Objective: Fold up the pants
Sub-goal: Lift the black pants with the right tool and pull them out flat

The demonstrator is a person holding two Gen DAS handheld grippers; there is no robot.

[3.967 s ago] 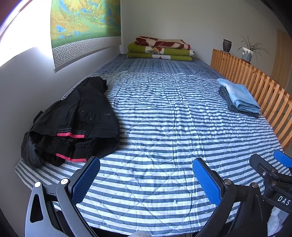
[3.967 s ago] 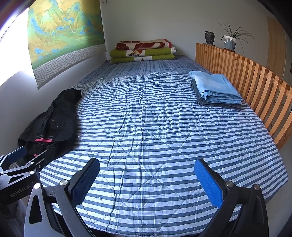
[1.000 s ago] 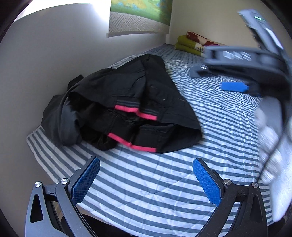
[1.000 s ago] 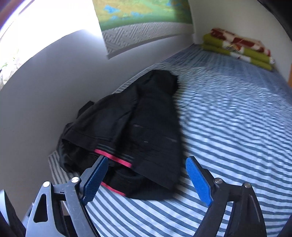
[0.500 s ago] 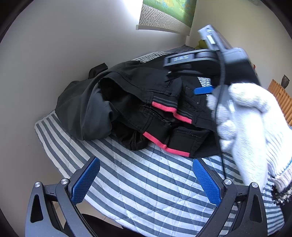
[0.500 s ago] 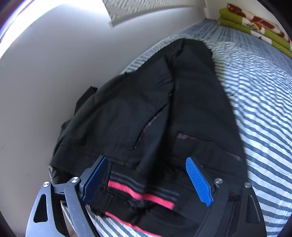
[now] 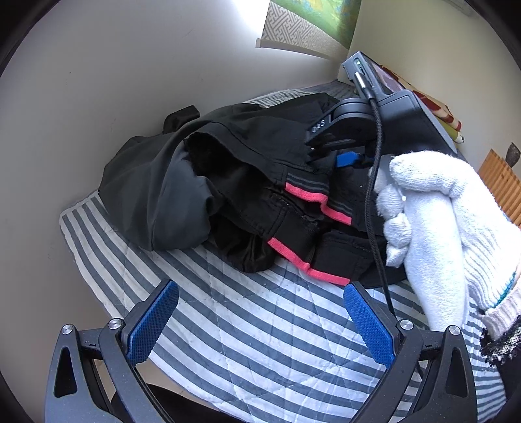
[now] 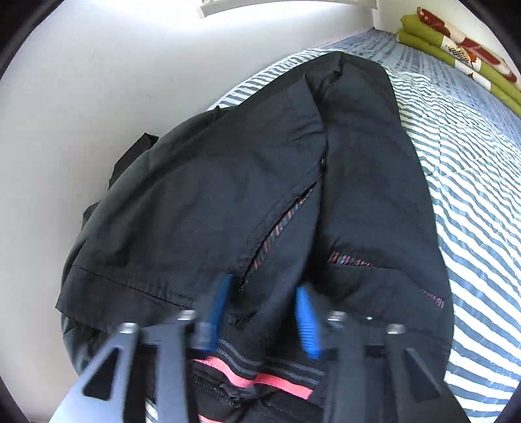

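The black pants (image 7: 228, 182) with pink waistband stripes lie crumpled at the near left corner of the striped bed (image 7: 97, 234), against the wall. My right gripper (image 8: 263, 312) is down on the waistband end of the pants (image 8: 228, 195), its jaws closing with a raised fold of black cloth filling the gap between the blue pads. In the left wrist view the right gripper (image 7: 325, 156) digs into the top of the heap, held by a white-gloved hand (image 7: 439, 211). My left gripper (image 7: 260, 325) hovers open over bare striped cover just in front of the pants, holding nothing.
A pale wall (image 7: 97, 97) runs close along the left of the bed, with a wall hanging (image 7: 309, 22) above. Folded green and red blankets (image 8: 456, 42) lie at the far end. A wooden rail (image 7: 501, 175) shows at the right. Striped cover (image 8: 472, 162) stretches right of the pants.
The right gripper came down onto the pants' waistband and its jaws narrowed from wide apart to close around a fold of cloth. The left gripper edged nearer the pants and stayed open.
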